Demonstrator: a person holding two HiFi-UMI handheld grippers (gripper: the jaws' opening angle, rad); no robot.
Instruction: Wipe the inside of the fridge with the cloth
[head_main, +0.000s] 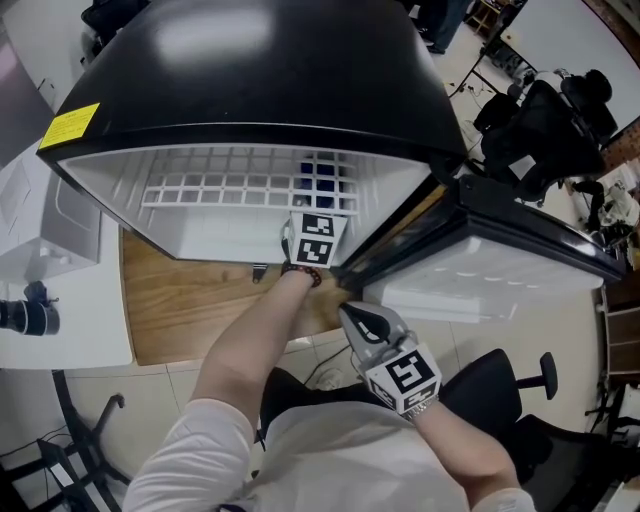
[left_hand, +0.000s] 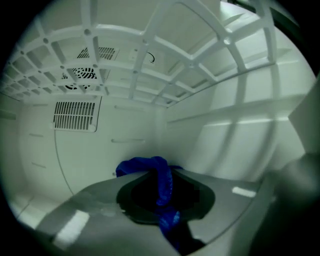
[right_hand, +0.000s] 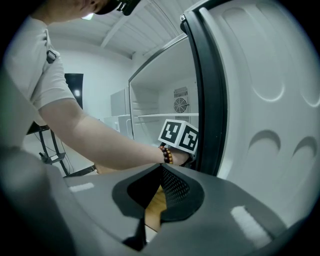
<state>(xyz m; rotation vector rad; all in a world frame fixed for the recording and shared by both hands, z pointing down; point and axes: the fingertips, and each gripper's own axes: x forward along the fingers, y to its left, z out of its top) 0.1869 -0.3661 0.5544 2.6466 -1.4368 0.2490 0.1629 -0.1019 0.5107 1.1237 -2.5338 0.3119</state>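
The black fridge (head_main: 270, 70) stands open, showing its white inside and a white wire shelf (head_main: 230, 185). My left gripper (head_main: 317, 232) reaches in under that shelf, shut on the blue cloth (head_main: 322, 178), which shows through the shelf bars. In the left gripper view the cloth (left_hand: 145, 165) hangs bunched between the jaws of the left gripper (left_hand: 162, 192), close to the white back wall (left_hand: 110, 145) and its vent grille (left_hand: 75, 115). My right gripper (head_main: 362, 322) hovers outside the fridge near the door's lower edge. In its own view the right gripper (right_hand: 155, 192) is shut on nothing.
The open fridge door (head_main: 500, 270) swings out to the right, close beside my right gripper. The fridge stands on a wooden board (head_main: 170, 300). A white table (head_main: 60, 330) with a black camera lens (head_main: 25, 315) is at the left. An office chair (head_main: 500, 385) stands lower right.
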